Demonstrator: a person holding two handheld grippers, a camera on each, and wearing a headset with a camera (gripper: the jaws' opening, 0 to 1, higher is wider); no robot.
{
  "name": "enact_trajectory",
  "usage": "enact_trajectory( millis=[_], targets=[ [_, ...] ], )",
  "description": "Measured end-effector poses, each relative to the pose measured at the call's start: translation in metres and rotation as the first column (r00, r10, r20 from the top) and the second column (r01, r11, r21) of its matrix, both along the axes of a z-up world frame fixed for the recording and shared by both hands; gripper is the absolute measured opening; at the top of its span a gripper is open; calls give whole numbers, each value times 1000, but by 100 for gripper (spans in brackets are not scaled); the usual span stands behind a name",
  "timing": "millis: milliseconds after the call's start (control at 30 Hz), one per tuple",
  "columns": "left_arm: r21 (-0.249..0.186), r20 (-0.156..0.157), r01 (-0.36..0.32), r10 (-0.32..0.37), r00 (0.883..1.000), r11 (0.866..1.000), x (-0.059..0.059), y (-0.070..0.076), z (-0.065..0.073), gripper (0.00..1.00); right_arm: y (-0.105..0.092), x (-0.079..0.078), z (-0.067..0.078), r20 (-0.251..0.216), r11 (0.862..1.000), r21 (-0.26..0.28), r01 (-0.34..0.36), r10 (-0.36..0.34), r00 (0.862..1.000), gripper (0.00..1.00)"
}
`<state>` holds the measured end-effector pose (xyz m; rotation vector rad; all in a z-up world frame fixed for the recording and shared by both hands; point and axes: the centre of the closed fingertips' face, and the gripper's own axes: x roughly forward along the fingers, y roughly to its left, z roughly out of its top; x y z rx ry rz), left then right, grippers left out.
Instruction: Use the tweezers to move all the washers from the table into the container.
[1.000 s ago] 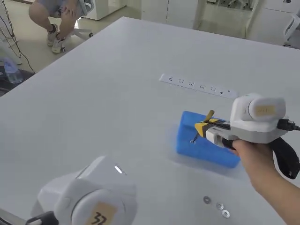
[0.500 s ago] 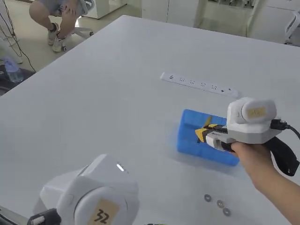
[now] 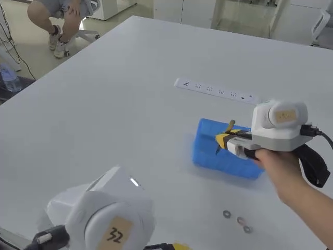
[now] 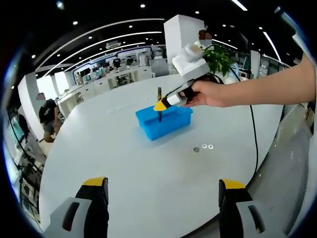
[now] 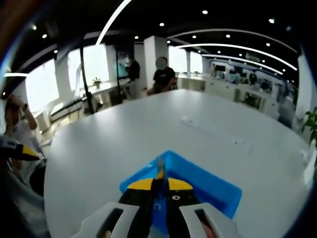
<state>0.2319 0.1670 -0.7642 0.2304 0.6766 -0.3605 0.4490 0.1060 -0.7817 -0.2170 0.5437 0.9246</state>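
Three washers (image 3: pixel 240 220) lie loose (left claw (image 4: pixel 162 183) gapes empty) while right claw (image 5: pixel 159 184) pinches tweezers (image 4: pixel 159 100).

Looking like an open-plan office or lab hall: glowing with curved ceiling light strips (image 5: pixel 117 19), stretching past a white pillar (image 4: pixel 176 32), rows of desks (image 4: pixel 126 74), a potted plant (image 4: pixel 220 58), carrying a power strip (image 3: pixel 214 90) on the table (image 3: pixel 104 104).

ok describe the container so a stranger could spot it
On the big white table, look between the white power strip and the three small washers. The container is the low open tray there, under the right claw; it is the only bright blue thing on it.
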Motion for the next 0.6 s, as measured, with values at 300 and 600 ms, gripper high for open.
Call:
enact_trajectory(
  millis=[300,600],
  targets=[
    [-23,-21,-1,1,1000,1000,-4,-7,-6,96,-14,-16,58,60,991,128,29,-37,998,4],
    [-33,-13,-5,5,1000,999,-3,-6,-3,96,-29,-62,60,34,993,118,-6,2,999,4]
  ],
)
